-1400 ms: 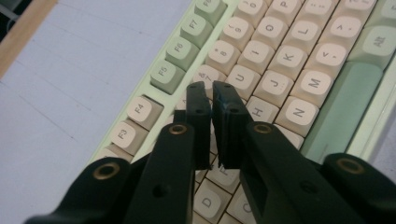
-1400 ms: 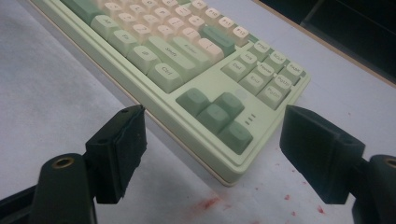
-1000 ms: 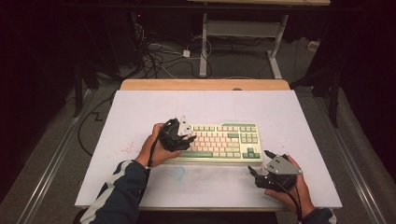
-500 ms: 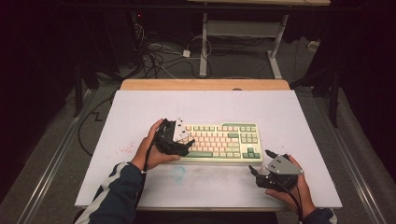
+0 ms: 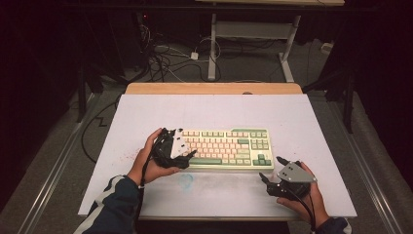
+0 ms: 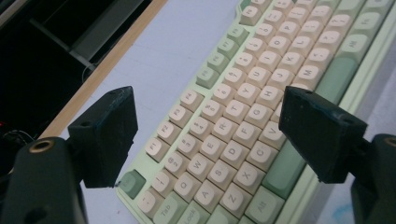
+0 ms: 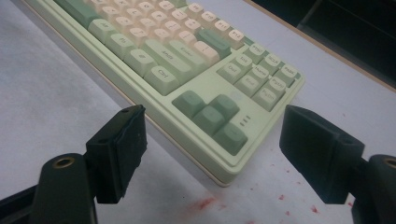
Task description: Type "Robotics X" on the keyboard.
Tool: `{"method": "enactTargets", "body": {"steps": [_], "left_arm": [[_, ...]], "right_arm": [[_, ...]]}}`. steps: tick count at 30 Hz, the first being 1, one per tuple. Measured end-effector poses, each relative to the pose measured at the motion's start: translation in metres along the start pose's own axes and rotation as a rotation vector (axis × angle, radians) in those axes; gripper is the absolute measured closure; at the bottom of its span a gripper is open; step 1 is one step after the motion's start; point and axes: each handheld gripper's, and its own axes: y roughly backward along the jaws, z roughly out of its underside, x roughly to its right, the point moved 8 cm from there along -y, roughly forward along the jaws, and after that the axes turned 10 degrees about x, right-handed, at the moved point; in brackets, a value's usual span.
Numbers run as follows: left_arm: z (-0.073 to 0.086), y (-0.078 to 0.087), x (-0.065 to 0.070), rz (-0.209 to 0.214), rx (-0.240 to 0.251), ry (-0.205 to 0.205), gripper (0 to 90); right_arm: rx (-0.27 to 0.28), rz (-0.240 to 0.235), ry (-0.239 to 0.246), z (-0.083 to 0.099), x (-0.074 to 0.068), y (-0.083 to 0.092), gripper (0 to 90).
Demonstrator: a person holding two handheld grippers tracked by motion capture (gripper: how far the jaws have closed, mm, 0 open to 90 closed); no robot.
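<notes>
- The keyboard [image 5: 226, 148] lies flat on a white sheet [image 5: 214, 112] that covers the table, about at the sheet's middle, its long side across the table.
- It has a pale green case, cream letter keys and darker green keys at the ends and along the spacebar row.
- The left gripper [image 5: 187, 157] sits at the keyboard's left end, held in the left hand [image 5: 151, 161], which rests on the sheet just beside that end.
- Its jaws have just been opening and now stand wide apart; in the left gripper view [image 6: 205, 140] they hang above the keys of the left end, one over the corner key and one over the left end of the spacebar.
- They press on nothing.
- The right gripper [image 5: 272, 169] is off the keyboard's near right corner, close to it but apart, in the right hand [image 5: 304, 195] on the sheet.
- Its jaws are spread wide too, with nothing between the pads; in the right gripper view [image 7: 212, 154] they frame the arrow keys [image 7: 212, 119] and that corner.
- Red specks [image 7: 205, 203] dot the sheet just in front of that corner.
- A faint blue smudge [image 5: 186, 180] marks the sheet below the keyboard's left half.
- Beyond the keyboard, a strip of bare wood [image 5: 214, 88] shows at the table's far edge.
</notes>
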Motion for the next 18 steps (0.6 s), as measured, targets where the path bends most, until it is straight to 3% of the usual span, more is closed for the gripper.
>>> {"method": "enactTargets", "body": {"steps": [4,6,18], "left_arm": [[0.001,0.007,-0.003,-0.006,0.009,-0.018,18.3],[-0.001,0.012,-0.005,-0.004,0.023,-0.005,18.3],[0.015,0.038,-0.027,-0.081,0.024,0.012,18.3]], "right_arm": [[-0.001,-0.001,0.0,0.0,0.0,0.0,24.0],[-0.001,-0.002,0.001,0.0,0.0,0.0,24.0],[-0.004,0.002,0.002,-0.001,0.001,-0.002,24.5]]}}
